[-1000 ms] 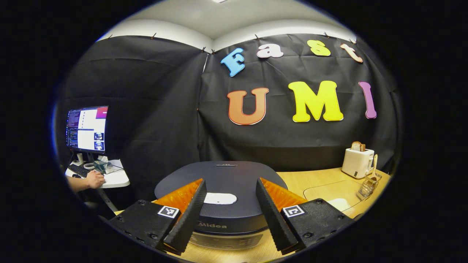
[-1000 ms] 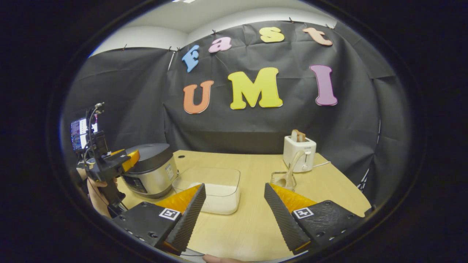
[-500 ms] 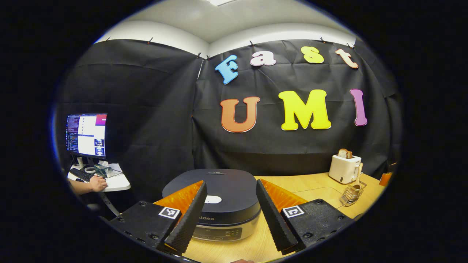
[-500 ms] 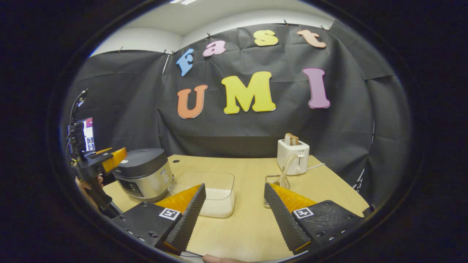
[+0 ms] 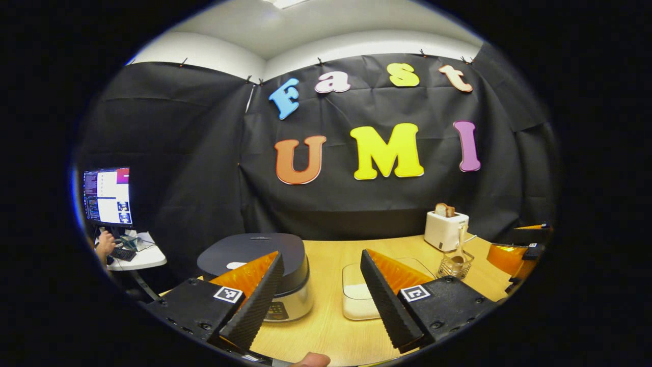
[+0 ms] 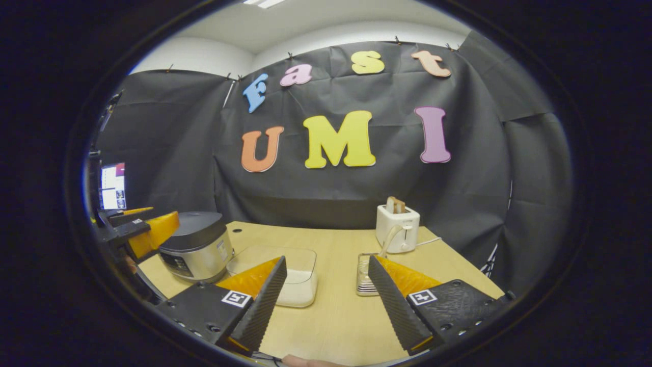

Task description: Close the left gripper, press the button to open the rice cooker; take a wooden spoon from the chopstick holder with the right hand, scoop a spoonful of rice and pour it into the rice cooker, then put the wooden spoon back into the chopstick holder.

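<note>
Left gripper (image 5: 318,300): fingers spread apart, holding nothing, raised above the wooden table (image 5: 326,326) in front of the rice cooker (image 5: 265,278), whose dark lid is down. Right gripper (image 6: 326,300): fingers likewise apart and empty, above the table. Wooden spoon (image 6: 388,239) stands in the chopstick holder (image 6: 365,278) before the white toaster (image 6: 397,229); clear rice container (image 6: 298,285) sits between cooker and holder.

A white toaster (image 5: 446,230) with a slice of bread (image 5: 444,209) standing up in its slot sits at the back of the pale wooden worktop (image 6: 336,321), far ahead of the right claw and just right of its line. Well off to the left of the left claw, a lit monitor (image 5: 107,197) stands on a small white side table (image 5: 138,258) with a keyboard (image 5: 124,253).
</note>
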Available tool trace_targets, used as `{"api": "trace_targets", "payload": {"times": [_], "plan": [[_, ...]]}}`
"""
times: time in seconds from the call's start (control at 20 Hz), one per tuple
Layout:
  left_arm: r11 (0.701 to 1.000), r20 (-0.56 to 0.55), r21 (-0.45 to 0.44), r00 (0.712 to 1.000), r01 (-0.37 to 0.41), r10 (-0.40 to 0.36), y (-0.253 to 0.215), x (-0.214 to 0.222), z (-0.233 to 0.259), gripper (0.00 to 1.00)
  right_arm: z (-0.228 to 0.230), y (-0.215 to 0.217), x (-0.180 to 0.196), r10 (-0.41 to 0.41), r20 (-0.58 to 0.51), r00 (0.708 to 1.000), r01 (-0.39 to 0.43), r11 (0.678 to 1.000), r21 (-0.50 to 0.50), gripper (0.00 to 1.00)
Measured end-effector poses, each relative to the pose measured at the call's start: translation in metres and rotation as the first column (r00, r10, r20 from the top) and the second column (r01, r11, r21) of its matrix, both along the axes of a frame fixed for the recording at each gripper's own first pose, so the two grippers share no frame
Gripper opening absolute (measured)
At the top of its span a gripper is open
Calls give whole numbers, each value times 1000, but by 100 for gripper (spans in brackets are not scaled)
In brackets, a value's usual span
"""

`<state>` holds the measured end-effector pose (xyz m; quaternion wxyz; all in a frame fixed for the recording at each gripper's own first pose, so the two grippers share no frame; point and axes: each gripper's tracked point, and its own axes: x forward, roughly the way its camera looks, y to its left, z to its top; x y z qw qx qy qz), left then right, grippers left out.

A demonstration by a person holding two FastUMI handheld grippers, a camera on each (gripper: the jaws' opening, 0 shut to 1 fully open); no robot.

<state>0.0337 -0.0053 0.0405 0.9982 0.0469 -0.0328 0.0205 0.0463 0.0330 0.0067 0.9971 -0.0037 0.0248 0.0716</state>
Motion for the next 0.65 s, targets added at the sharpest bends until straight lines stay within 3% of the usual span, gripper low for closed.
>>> {"api": "trace_targets", "payload": {"times": [0.65], "plan": [[999, -4, -25, 999, 47, -47, -27, -9, -8, 98, -6, 2, 6, -2, -13, 1000, 2, 1000, 0, 96]]}}
